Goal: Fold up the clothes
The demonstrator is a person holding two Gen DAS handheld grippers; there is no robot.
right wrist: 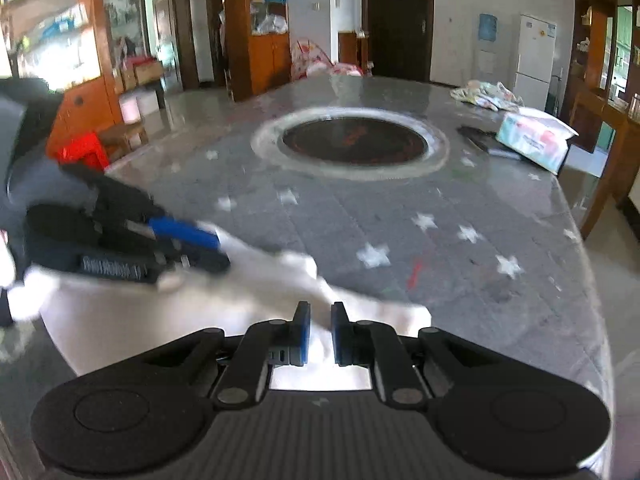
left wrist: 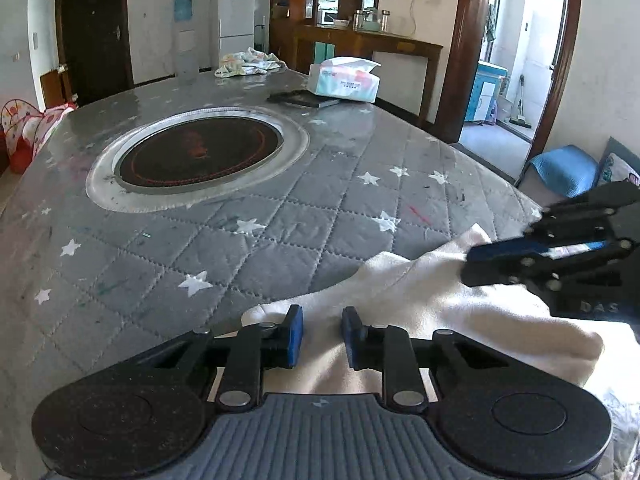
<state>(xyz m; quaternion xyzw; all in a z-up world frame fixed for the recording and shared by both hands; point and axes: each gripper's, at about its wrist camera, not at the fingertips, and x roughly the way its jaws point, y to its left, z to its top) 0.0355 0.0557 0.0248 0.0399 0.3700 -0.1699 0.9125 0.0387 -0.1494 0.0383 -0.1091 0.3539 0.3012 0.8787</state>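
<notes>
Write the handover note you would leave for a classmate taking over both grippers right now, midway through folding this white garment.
Left gripper: jaws slightly apart over the white soft fabric garment; no clear pinch on the cloth.
Right gripper: jaws close together, a fold of the garment pinched between them.
The garment lies bunched at the near edge of the grey quilted star-print table cover, short of the round black hotplate.
Done: garment picked up at one side; no tidy fold visible.
Left: regrip with the left, spread the cloth flat, then fold it.
</notes>
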